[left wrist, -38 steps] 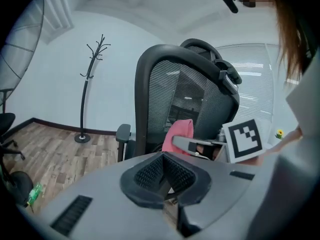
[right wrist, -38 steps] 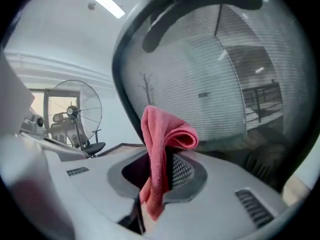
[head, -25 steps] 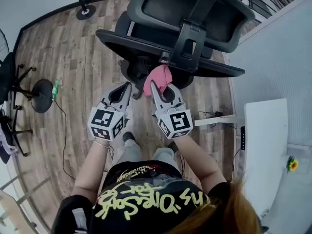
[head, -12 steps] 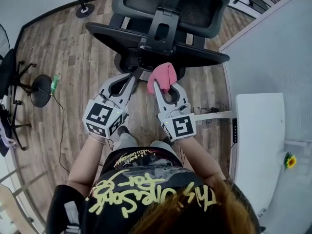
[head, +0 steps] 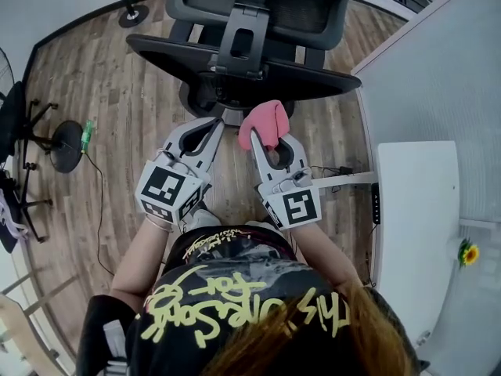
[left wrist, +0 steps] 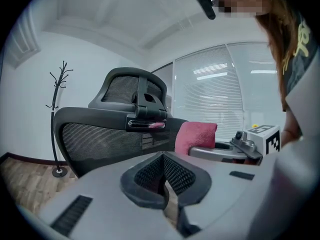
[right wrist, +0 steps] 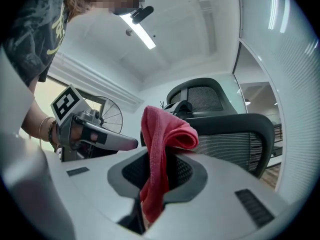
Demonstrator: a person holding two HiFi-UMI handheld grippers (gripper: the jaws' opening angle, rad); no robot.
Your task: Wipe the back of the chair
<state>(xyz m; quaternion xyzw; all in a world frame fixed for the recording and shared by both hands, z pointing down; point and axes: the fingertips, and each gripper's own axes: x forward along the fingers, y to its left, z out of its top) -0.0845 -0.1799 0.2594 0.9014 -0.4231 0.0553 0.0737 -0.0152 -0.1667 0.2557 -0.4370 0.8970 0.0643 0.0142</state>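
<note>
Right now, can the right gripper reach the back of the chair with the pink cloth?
Probably yes. The right gripper is shut on the pink cloth and points at the chair back, with nothing visible between them. The left gripper is beside it, not in the path.

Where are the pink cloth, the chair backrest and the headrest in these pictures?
pink cloth [right wrist: 159,134]: right gripper view, on its upper part.
chair backrest [left wrist: 100,143]: left gripper view, on the mesh panel.
headrest [left wrist: 122,90]: left gripper view, on the mesh left of the bracket.
</note>
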